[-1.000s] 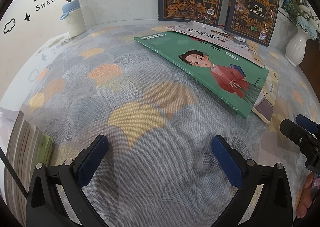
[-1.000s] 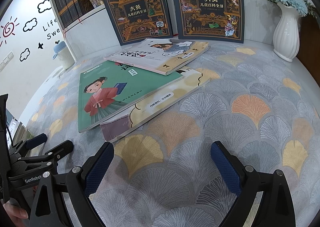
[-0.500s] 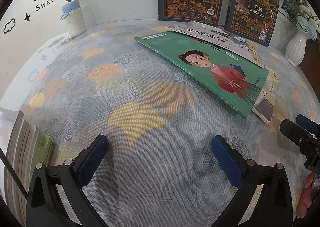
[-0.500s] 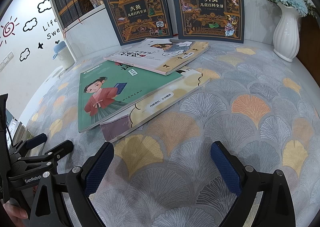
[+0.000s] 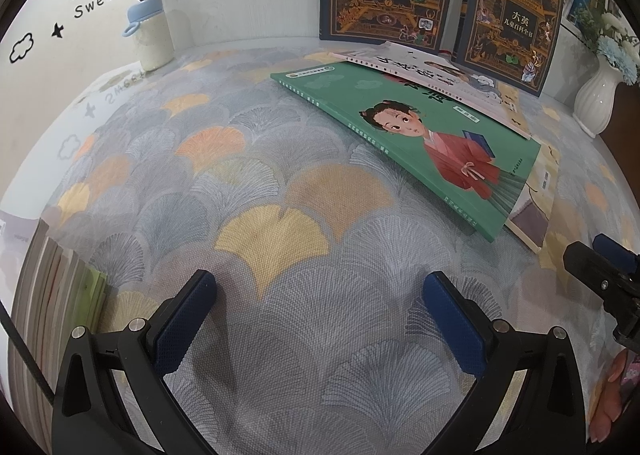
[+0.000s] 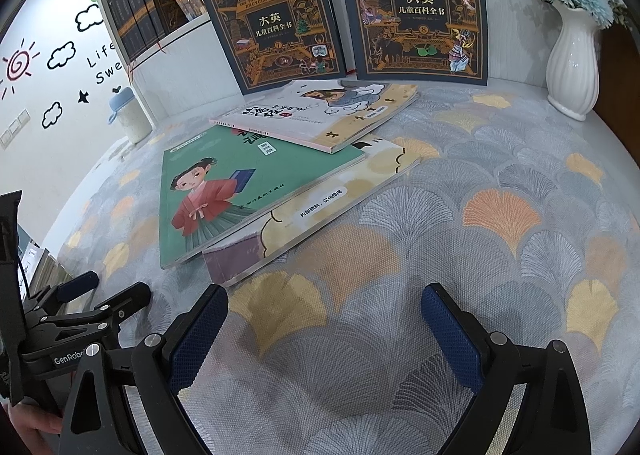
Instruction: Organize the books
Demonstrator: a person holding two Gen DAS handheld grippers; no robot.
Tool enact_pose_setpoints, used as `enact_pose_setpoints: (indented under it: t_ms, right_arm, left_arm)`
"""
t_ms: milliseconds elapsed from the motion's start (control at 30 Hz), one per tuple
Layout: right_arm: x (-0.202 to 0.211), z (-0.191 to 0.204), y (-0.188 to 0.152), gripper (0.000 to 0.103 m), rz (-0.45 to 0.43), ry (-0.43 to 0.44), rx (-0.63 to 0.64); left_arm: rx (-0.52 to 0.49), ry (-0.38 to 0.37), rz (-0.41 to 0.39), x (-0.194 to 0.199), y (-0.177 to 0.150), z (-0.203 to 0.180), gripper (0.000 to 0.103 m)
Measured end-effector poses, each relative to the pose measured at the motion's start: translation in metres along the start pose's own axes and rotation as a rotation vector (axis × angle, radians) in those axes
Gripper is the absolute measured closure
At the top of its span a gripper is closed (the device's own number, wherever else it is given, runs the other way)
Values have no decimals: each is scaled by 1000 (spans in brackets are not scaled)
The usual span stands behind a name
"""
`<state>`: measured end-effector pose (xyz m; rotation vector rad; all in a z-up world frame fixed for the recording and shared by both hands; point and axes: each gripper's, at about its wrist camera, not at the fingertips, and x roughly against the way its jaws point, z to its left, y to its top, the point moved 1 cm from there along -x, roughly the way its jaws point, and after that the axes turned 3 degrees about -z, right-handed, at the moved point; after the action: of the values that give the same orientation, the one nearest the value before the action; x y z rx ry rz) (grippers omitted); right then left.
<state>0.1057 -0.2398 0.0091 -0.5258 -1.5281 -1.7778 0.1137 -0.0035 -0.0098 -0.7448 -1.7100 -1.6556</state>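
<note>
Three books lie overlapped on the patterned tablecloth [image 6: 500, 191]: a green book [image 6: 224, 195] [image 5: 404, 135] with a figure in red, a white-and-tan book [image 6: 320, 111] [image 5: 436, 71] resting on its far end, and a yellow-cream book [image 6: 320, 207] [image 5: 532, 215] underneath. Two dark encyclopedia volumes [image 6: 276, 23] [image 6: 420, 11] stand upright against the shelf behind. My left gripper [image 5: 316, 315] is open over bare cloth, left of the books. My right gripper [image 6: 324, 327] is open just in front of the yellow-cream book's near corner. Neither holds anything.
A white vase [image 6: 572, 59] with blue flowers stands at the back right. A cream jar with a blue lid [image 5: 150, 35] sits at the back left. A stack of books [image 5: 44, 295] lies at the table's near left edge. Shelves of books line the back wall.
</note>
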Motion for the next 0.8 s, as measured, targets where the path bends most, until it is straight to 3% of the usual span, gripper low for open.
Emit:
enact_pose_setpoints:
  t_ms: [800]
  right_arm:
    - [-2,-2,0,6,2,-4,7]
  left_arm:
    - [1,6,-4,2,0,2,0]
